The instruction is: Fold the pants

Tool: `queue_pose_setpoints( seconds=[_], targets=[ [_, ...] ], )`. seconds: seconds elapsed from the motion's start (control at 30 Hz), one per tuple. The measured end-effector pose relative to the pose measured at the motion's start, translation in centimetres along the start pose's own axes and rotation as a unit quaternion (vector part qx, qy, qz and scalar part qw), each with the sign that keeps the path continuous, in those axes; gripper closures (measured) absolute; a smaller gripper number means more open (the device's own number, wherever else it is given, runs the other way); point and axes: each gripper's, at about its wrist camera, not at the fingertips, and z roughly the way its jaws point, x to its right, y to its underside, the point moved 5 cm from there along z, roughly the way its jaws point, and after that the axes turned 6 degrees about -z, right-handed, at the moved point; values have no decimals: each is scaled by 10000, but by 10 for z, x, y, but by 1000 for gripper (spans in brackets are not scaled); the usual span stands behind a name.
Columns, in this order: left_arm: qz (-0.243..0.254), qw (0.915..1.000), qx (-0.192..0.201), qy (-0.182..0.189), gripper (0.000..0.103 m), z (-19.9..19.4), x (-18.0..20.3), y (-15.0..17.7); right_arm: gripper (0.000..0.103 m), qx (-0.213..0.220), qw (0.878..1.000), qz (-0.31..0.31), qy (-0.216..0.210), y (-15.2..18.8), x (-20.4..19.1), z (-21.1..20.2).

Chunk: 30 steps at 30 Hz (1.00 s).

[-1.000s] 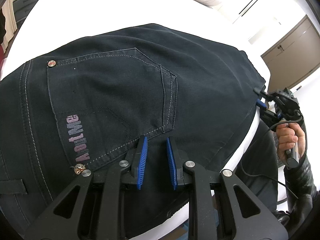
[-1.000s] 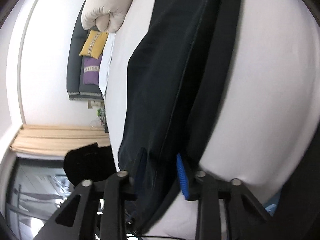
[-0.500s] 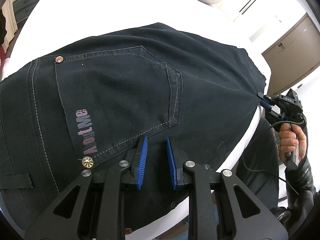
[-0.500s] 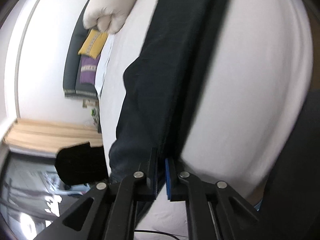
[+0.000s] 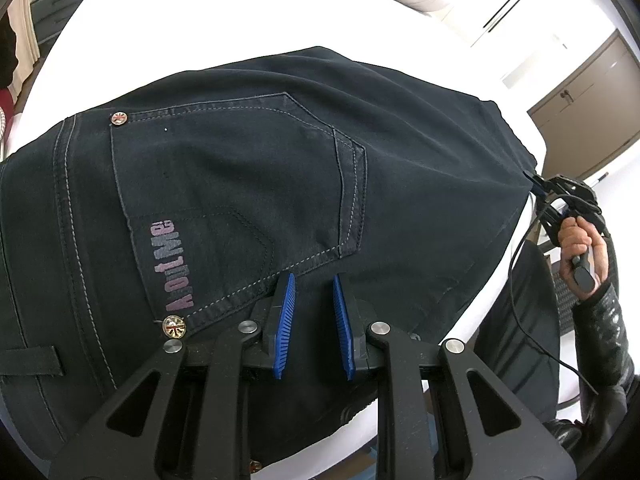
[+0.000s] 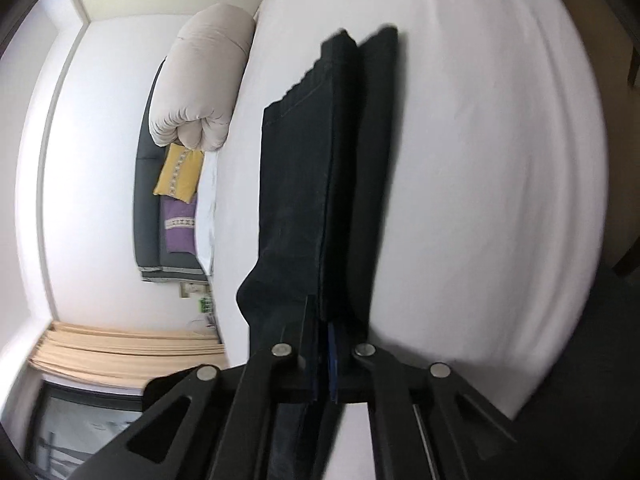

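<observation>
Right gripper (image 6: 324, 344) had clamped the pants (image 5: 280, 184) at the bed (image 6: 500, 160) edge for folding; left gripper (image 5: 314, 312) hovered, narrowly parted.

matt dark denim pants (image 5: 248, 184) with shiny metal rivets (image 5: 174, 326); smooth white cloth bed (image 6: 480, 160); ribbed blue pads (image 5: 285, 320).

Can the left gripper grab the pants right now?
Probably yes. The left gripper is open right over the dark pants near the back pocket, and nothing lies between them.
</observation>
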Motion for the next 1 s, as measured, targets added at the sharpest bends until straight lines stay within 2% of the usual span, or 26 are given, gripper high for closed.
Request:
queue_pose_setpoints(
  seconds=[0.07,0.13,0.23,0.3,0.4,0.43,0.47,0.5,0.57,0.67,0.77,0.93,1.0],
  targets=[
    [3,10000,-8,-7,84,0,1,-1,99,102,9999,30,34,0,0,-7],
    [-15,10000,-4,3,84,1,1,-2,99,21,9998,-129,140,-2,0,-6],
    [-31,10000,7,6,84,1,1,-1,95,-36,9999,-112,72,-11,-4,-2],
    [-45,10000,19,11,84,1,1,-1,88,183,9998,-11,43,-26,-1,-7],
    [-44,10000,24,12,84,1,0,-1,87,481,9987,160,62,-53,10,-12],
    [-50,10000,27,12,84,1,0,-1,87,483,9986,220,30,-59,14,-11],
    [-61,10000,34,13,84,1,0,-1,97,448,9986,281,30,-65,18,-9],
    [-67,10000,38,16,84,1,0,-1,101,423,9984,351,97,-72,23,-8],
    [-71,10000,39,16,84,0,-1,0,101,431,9982,378,148,-75,24,-8],
    [-80,10000,33,32,84,0,-1,0,101,544,9977,30,410,-72,14,-14],
    [-56,10000,10,44,84,-1,-1,-1,101,654,9967,269,408,-75,22,-24],
    [-126,9998,64,104,84,0,-4,-2,102,315,9970,-319,627,-78,20,-11],
    [-123,9998,77,119,84,-2,-5,-1,101,272,9983,-129,503,-81,22,-18]
  ],
)
